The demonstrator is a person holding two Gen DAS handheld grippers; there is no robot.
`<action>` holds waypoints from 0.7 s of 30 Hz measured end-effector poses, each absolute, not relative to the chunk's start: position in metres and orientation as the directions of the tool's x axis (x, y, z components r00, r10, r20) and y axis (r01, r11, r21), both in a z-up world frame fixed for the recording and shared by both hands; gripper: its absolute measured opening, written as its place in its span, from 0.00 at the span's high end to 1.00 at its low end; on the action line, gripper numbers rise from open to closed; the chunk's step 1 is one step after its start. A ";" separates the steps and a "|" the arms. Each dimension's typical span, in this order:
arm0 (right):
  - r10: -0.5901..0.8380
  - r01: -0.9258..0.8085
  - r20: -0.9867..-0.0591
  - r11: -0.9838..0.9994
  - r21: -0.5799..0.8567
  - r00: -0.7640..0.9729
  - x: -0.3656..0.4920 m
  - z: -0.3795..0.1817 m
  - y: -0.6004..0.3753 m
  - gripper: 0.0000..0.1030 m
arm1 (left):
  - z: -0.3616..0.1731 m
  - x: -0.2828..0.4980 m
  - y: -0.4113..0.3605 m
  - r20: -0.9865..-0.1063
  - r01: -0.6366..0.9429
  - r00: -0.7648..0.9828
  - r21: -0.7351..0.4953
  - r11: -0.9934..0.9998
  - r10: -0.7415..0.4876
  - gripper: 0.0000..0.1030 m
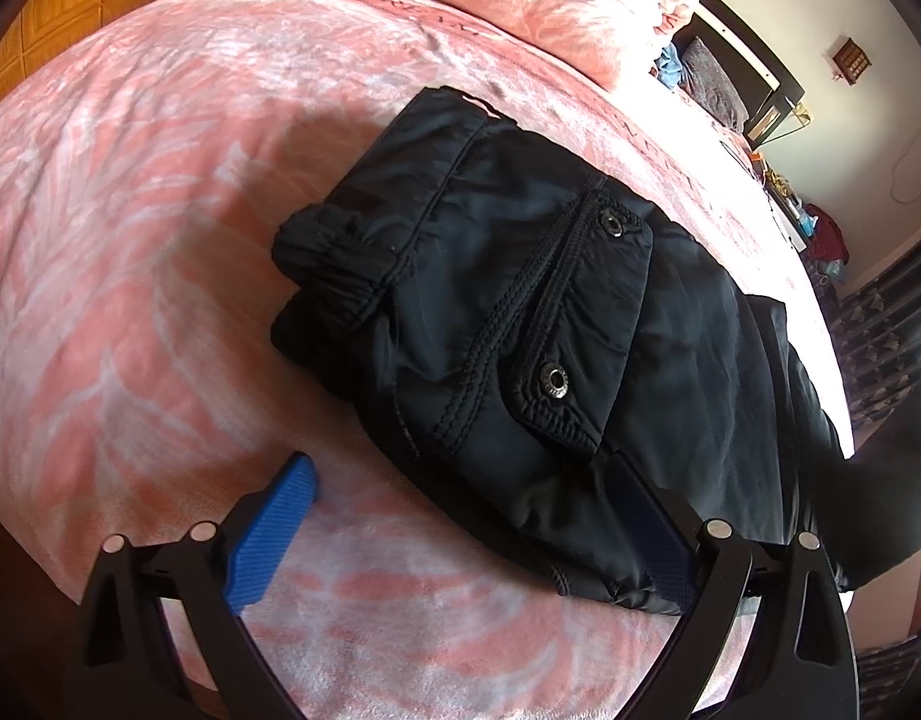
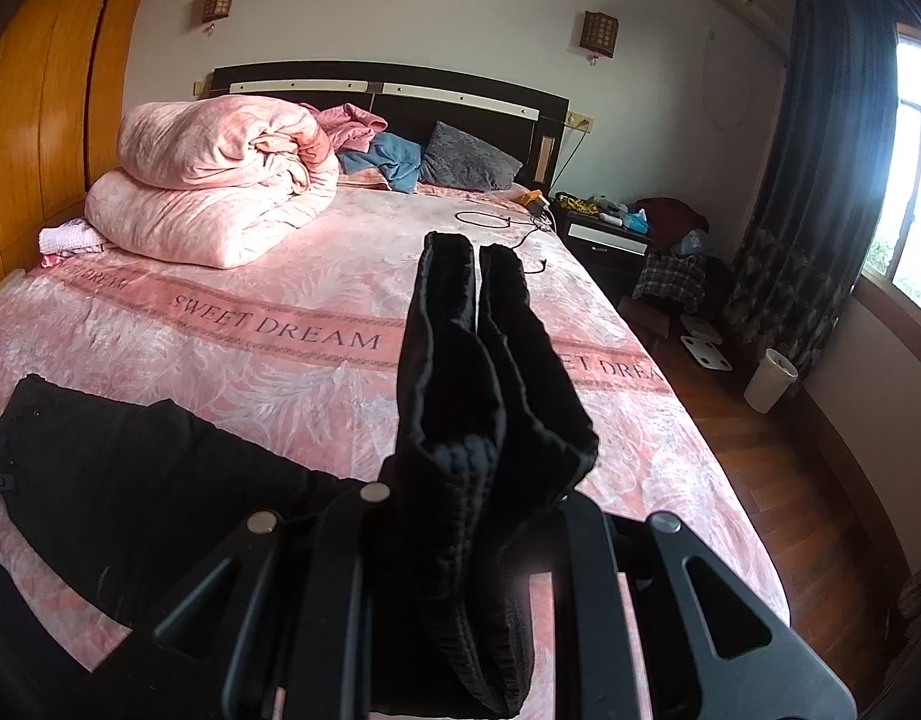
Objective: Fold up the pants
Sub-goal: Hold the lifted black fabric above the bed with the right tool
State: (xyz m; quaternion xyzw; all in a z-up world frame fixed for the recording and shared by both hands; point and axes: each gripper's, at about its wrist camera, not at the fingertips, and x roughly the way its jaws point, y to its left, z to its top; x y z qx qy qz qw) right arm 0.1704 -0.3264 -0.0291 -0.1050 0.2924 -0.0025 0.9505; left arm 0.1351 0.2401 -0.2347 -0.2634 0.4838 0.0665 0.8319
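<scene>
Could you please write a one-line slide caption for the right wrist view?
Right gripper shut on a raised fold of black pants above a pink bedspread.

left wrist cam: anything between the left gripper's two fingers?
Yes. In the left wrist view the open left gripper straddles pink bedspread and the near edge of the folded black pants.

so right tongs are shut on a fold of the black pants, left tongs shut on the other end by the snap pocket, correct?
Not quite. The left tongs are open: in the left wrist view one blue pad lies on the pink blanket, the other against the pants, nothing pinched. The right tongs are indeed shut on a fold of the black pants, per the right wrist view.
</scene>
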 end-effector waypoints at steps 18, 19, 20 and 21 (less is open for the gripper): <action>-0.046 -0.138 -0.575 0.952 -0.273 0.817 0.172 -0.053 -0.276 0.86 | -0.237 0.133 0.244 -0.839 -0.362 0.522 -0.385 0.849 -0.158 0.05; -0.045 -0.142 -0.576 0.951 -0.276 0.816 0.171 -0.054 -0.274 0.86 | -0.237 0.134 0.244 -0.839 -0.362 0.521 -0.384 0.849 -0.158 0.05; -0.043 -0.146 -0.577 0.950 -0.277 0.815 0.172 -0.056 -0.273 0.86 | -0.237 0.134 0.243 -0.839 -0.362 0.520 -0.384 0.850 -0.158 0.05; -0.042 -0.150 -0.578 0.948 -0.280 0.815 0.172 -0.057 -0.271 0.86 | -0.237 0.134 0.243 -0.839 -0.362 0.520 -0.384 0.850 -0.158 0.05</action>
